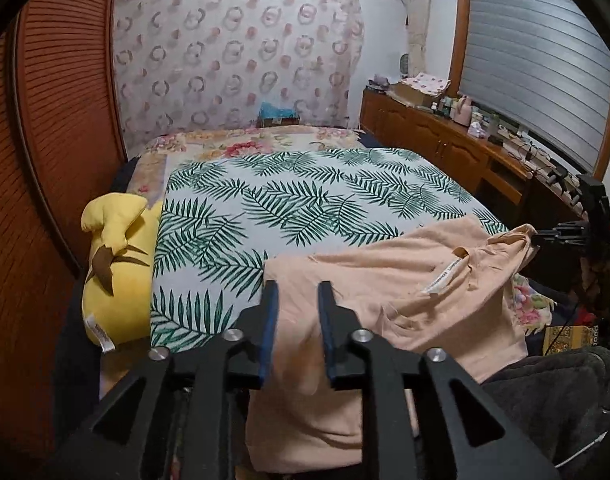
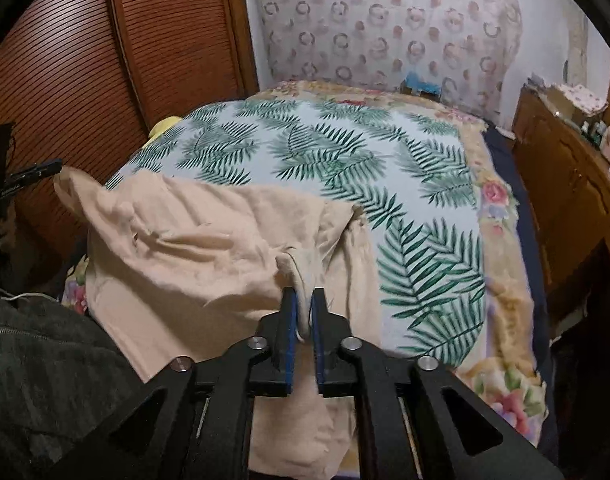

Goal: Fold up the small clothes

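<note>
A peach garment [image 1: 405,280] lies crumpled on the near part of a palm-leaf sheet [image 1: 285,200], with a white label [image 1: 445,276] showing. My left gripper [image 1: 298,292] stands open at the garment's left edge. Peach cloth runs between its blue pads and hangs below them, untouched by either pad. My right gripper [image 2: 304,300] is shut on a pale fold of the same garment [image 2: 185,248]. In the left wrist view the right gripper [image 1: 545,236] holds the garment's right corner slightly raised. In the right wrist view the left gripper [image 2: 45,168] sits at the cloth's raised left corner.
A yellow plush toy [image 1: 113,280] lies at the sheet's left edge beside a louvred wooden door [image 1: 57,120]. A wooden cabinet [image 1: 445,136] loaded with small items runs along the right. Dark grey fleece [image 2: 45,380] fills the near corner. A floral blanket [image 2: 505,280] borders the sheet.
</note>
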{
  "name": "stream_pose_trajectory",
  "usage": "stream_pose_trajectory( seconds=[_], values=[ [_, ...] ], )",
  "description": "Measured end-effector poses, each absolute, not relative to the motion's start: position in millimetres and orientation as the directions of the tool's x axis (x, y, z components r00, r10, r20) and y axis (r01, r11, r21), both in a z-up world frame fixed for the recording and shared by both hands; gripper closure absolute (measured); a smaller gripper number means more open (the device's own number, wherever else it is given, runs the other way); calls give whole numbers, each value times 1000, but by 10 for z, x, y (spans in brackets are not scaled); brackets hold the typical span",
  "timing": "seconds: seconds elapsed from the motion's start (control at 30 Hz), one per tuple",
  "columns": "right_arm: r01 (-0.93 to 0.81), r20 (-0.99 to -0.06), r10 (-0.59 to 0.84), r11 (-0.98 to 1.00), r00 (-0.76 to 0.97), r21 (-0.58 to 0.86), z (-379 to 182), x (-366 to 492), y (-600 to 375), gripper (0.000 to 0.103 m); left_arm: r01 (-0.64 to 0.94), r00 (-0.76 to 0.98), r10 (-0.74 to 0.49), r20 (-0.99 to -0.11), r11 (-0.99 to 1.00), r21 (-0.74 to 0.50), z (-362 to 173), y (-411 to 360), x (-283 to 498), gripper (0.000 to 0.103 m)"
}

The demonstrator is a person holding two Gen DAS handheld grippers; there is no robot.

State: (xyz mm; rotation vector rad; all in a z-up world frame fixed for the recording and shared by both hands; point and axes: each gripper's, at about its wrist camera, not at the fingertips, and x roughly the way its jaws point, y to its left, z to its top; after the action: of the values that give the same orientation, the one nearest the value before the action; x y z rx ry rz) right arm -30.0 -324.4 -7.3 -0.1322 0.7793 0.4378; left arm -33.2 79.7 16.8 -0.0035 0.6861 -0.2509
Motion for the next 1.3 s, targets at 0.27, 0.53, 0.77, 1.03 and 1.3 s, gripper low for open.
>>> stream_pose_trajectory(
  seconds=[0.27,0.53,0.77,1.03,1.3],
  values=[
    [-414,-667,326,910,670,29,-118,-161,-3233,61,224,717,-257,-648,965,-135,-38,799,-2,30],
    [-406,-672,328,913,663,45,-360,295,-3086,60,204,664,-235,-710,970,-129,-406,764,462,28],
    [-381,-718,287,924,635,32,-575,740,-3035,58,159,649,-198,-735,979,-123,-581,792,746,28],
    [-366,-738,309,926,600,90,-768,1016,-2982,50,176,590,-212,-779,976,-132,-830,712,883,28],
    [-371,-731,321,923,602,100,-865,1100,-2907,50,200,574,-246,-781,967,-158,-906,656,870,44]
  ],
)
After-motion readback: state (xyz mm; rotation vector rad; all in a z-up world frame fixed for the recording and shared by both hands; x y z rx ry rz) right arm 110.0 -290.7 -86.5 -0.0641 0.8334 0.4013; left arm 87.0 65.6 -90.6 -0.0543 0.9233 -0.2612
